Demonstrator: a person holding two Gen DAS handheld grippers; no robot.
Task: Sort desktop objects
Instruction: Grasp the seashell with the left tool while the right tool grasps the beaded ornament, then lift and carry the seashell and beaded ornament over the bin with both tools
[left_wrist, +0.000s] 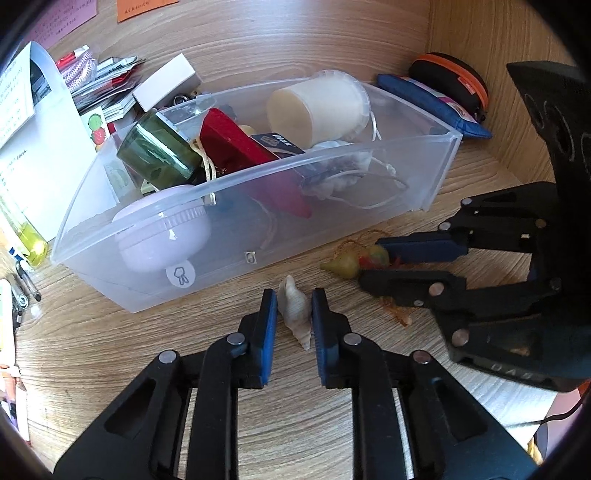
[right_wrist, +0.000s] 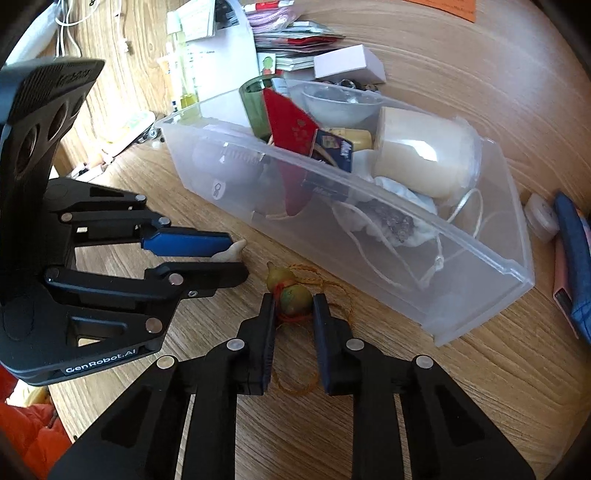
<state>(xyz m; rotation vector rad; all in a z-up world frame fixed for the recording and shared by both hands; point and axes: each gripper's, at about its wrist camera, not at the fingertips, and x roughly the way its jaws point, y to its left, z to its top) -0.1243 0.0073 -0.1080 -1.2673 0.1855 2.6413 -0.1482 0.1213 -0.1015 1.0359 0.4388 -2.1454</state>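
We are bracketing a pale spiral seashell (left_wrist: 294, 311) with the left gripper (left_wrist: 294, 306); it is lying on the wooden desk (left_wrist: 110, 339) just in front of the clear plastic bin (left_wrist: 258, 229). The blue pads are sitting at or very near its flanks, so we are reading this gripper as closing on the shell, though firm contact cannot be confirmed. Because the shell is tapering toward its tip, we are aiming to squeeze across the widest whorl and to keep the fingers level, so it is not squirting forward. To the right, the right gripper (right_wrist: 294, 299) is straddling a small yellow-green gourd charm (right_wrist: 290, 290) with its orange cord (right_wrist: 332, 295) trailing on the desk, near the bin's front wall. Here too the fingers are flanking the lower bulb without a clearly shown clamp. We are judging that gripping the bulb rather than the narrow waist will hold best, and that the cord should be lifted clear of the rim. The bin is already crowded, so we are favouring the open right end for both drops.
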